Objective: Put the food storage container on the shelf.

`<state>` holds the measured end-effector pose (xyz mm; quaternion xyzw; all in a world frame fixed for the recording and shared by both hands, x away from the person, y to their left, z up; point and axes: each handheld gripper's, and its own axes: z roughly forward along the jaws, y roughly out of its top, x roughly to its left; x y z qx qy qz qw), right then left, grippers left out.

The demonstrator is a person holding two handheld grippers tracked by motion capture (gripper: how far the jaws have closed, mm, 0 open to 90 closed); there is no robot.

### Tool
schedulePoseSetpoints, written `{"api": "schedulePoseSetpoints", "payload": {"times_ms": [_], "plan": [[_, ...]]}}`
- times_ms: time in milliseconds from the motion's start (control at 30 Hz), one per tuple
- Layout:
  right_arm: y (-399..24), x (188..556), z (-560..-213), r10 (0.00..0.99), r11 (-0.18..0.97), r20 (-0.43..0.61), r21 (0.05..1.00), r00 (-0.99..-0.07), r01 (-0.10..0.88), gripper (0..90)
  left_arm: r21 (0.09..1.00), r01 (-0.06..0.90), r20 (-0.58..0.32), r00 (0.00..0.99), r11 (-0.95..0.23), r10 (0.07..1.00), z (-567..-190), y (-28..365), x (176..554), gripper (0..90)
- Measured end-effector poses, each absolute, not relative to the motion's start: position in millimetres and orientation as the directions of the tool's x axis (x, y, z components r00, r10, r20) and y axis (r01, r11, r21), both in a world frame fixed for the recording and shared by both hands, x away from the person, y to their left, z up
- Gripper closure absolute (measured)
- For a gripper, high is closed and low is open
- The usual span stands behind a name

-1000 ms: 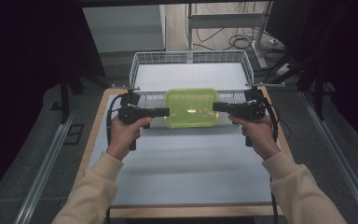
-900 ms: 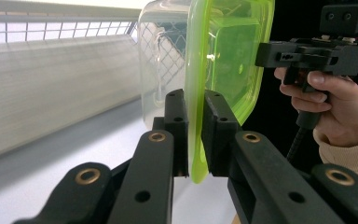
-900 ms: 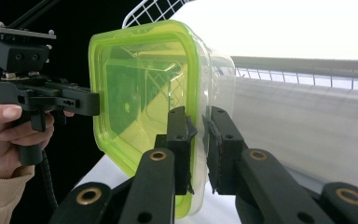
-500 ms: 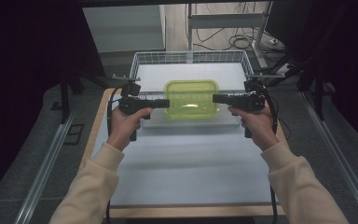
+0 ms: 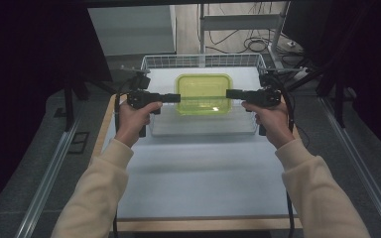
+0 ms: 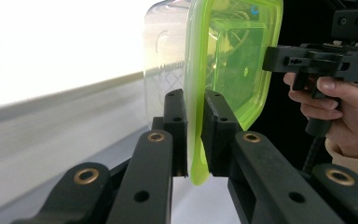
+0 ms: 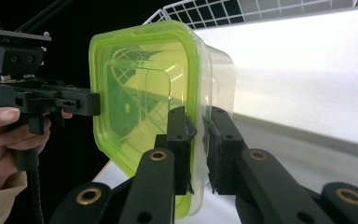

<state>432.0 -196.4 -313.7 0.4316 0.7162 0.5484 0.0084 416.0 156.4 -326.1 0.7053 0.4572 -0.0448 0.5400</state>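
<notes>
Held aloft over the wire basket (image 5: 203, 62) at the desk's (image 5: 198, 188) far end: green-lidded container (image 5: 203, 94). Left claw (image 5: 176, 97) clamped on its left rim. Right claw (image 5: 229, 93) clamped on its right rim.

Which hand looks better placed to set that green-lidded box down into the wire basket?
Neither alone, likely: the left hand-held gripper and right hand-held gripper each clamp opposite lid edges of the box, above the wire basket.

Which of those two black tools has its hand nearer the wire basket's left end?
The left hand-held gripper, clamped on the green-lidded box's left rim; the right one clamps its opposite rim.
</notes>
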Motion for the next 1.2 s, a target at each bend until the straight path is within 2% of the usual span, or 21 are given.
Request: {"api": "schedulePoseSetpoints", "payload": {"times_ms": [433, 900, 1033, 1200], "plan": [[-198, 464, -299, 0.654, -0.007, 0.471, 0.787, -0.593, 0.617, 80.5, 0.713, 0.701, -0.554, 0.562, 0.001, 0.614, -311, 152, 456, 81.5], [-198, 498, -306, 0.684, -0.020, 0.501, 0.739, -0.530, 0.673, 79.7, 0.674, 0.738, -0.588, 0.511, 0.031, 0.627, -326, 145, 490, 80.8], [-199, 505, -310, 0.691, -0.033, 0.506, 0.736, -0.517, 0.677, 78.4, 0.678, 0.734, -0.592, 0.508, 0.045, 0.626, -327, 143, 494, 77.9], [-197, 512, -314, 0.725, -0.022, 0.470, 0.746, -0.503, 0.666, 70.3, 0.677, 0.734, -0.585, 0.491, 0.056, 0.645, -330, 136, 501, 72.0]]}}
